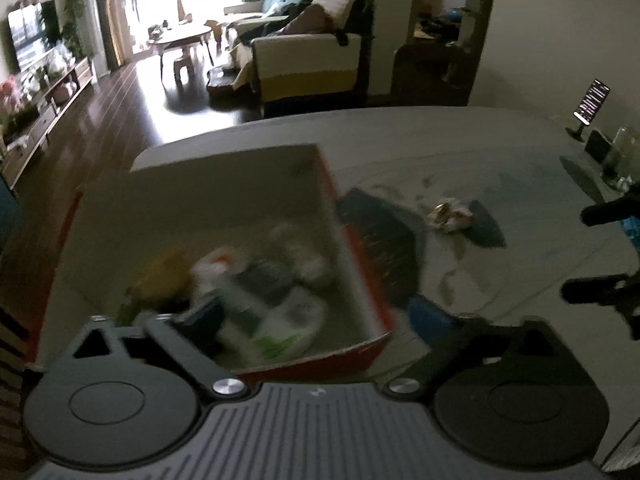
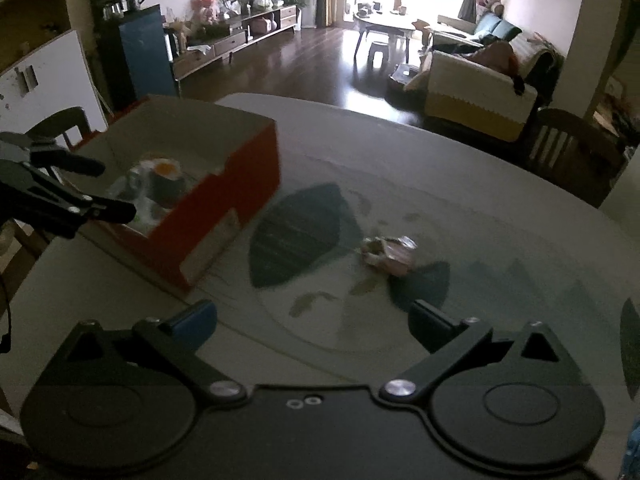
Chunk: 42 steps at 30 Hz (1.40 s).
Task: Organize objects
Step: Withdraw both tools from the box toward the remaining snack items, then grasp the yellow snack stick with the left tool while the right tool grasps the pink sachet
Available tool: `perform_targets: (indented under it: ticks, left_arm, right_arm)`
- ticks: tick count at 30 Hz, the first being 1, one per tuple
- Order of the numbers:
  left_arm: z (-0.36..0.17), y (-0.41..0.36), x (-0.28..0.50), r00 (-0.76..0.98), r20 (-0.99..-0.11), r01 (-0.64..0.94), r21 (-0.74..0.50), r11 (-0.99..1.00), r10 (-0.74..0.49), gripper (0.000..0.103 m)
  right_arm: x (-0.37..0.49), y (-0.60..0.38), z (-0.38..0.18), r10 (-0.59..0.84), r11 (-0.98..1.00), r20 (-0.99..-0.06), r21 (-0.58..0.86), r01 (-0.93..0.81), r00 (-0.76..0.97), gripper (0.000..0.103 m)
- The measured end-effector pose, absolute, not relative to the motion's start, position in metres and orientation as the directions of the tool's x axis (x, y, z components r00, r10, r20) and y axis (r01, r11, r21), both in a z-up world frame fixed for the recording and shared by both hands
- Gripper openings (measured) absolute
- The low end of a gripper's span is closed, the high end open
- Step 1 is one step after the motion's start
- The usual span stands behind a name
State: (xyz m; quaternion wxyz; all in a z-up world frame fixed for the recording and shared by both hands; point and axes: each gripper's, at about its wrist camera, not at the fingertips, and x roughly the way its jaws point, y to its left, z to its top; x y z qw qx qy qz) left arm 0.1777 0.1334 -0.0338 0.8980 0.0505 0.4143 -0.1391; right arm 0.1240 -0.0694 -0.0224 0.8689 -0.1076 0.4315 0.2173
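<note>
Crumpled wrapper (image 2: pixel 389 255) lies alone on the worktop (image 2: pixel 500 216), on its leaf-patterned cloth, right of the red box (image 2: pixel 224 208) and well apart from it. We see a phone on a stand (image 1: pixel 591 104) and glassware (image 1: pixel 620 156) at the worktop's far right edge. Our right gripper (image 2: pixel 312 320) hovers near the wrapper, jaws spread and empty. Our left gripper (image 1: pixel 308 320) hangs over the box, jaws spread. Inside the box we make out blurred packets and small items, too smeared to name.
</note>
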Motion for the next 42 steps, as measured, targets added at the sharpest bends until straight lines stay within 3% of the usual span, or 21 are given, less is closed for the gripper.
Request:
perform_targets:
  ticks: [10,17,31,42]
  left_arm:
    - [-0.046,0.045,0.217,0.585,-0.783,0.342,0.003,0.940,-0.210,0.103]
    - [-0.079,-0.006,0.265,0.527,-0.838,0.395,0.098,0.914,-0.138,0.103]
    - [-0.134,-0.048,0.344,0.434,-0.897,0.471,0.149,0.869,-0.082,0.103]
    - [-0.158,-0.063,0.371,0.393,-0.912,0.490,0.098,0.866,-0.119,0.103]
  right_arm:
    - [0.159,-0.113,-0.051,0.274,0.878,-0.808,-0.011,-0.479,0.521,0.102]
    - [0.184,-0.119,-0.066,0.290,0.848,-0.820,-0.019,-0.530,0.493,0.102]
    - [0.223,-0.120,-0.100,0.306,0.826,-0.849,0.012,-0.564,0.430,0.101]
    - [0.249,-0.113,-0.123,0.300,0.834,-0.853,0.018,-0.551,0.427,0.097]
